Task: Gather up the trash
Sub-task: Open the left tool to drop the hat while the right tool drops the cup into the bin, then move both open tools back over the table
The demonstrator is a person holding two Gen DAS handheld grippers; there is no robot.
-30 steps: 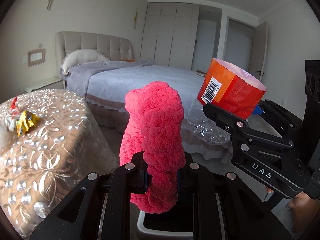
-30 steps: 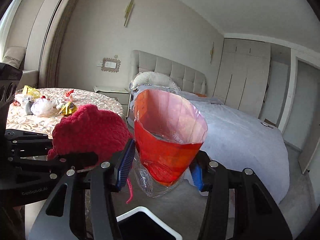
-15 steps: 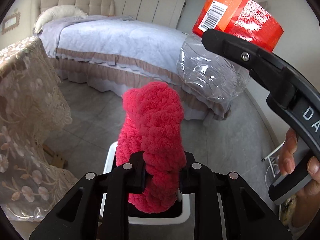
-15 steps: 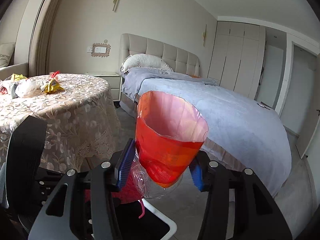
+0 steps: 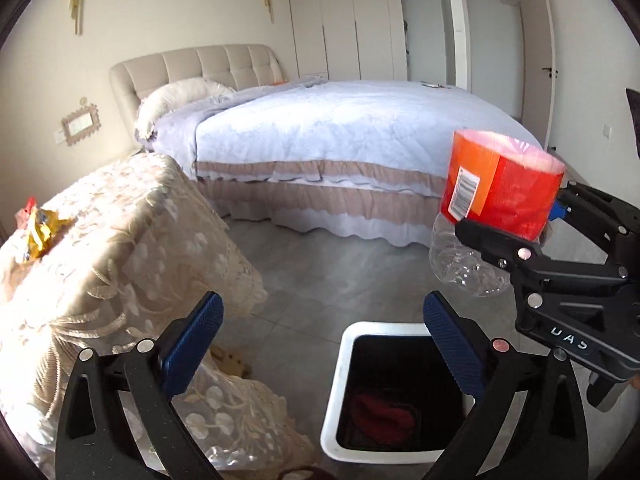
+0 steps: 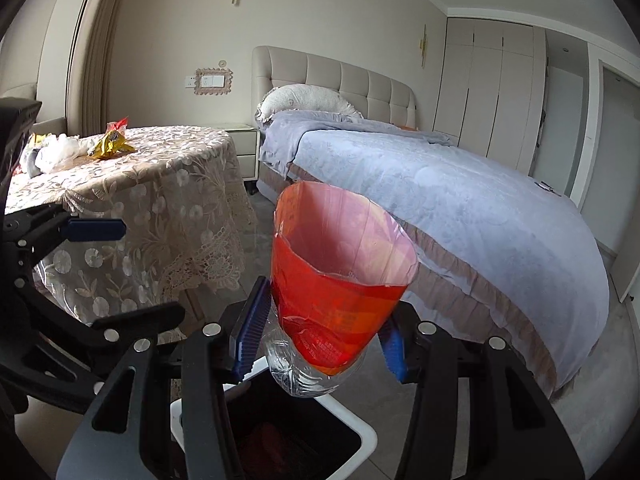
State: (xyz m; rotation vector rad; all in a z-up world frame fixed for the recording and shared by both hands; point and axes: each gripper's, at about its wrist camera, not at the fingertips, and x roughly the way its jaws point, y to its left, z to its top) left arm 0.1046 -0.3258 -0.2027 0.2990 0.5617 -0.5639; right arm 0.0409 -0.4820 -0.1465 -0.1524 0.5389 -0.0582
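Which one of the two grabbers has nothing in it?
The left gripper: its blue fingers stand wide apart over the bin. The right gripper squeezes a plastic bottle with an orange label.

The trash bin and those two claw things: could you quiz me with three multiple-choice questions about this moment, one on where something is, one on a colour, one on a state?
1. Where is the fuzzy red item?
A. on the bed
B. inside the white bin
C. on the table

2. What colour is the label on the plastic bottle?
A. orange-red
B. green
C. black

3. How is the left gripper?
A. clamped on the bottle
B. clamped on a wrapper
C. open and empty

Answers: 1 B, the red lump lies at the bottom of the bin. 2 A, the label shows orange-red in both views. 3 C, its blue pads stand wide apart with nothing between them, while the right gripper holds the bottle.
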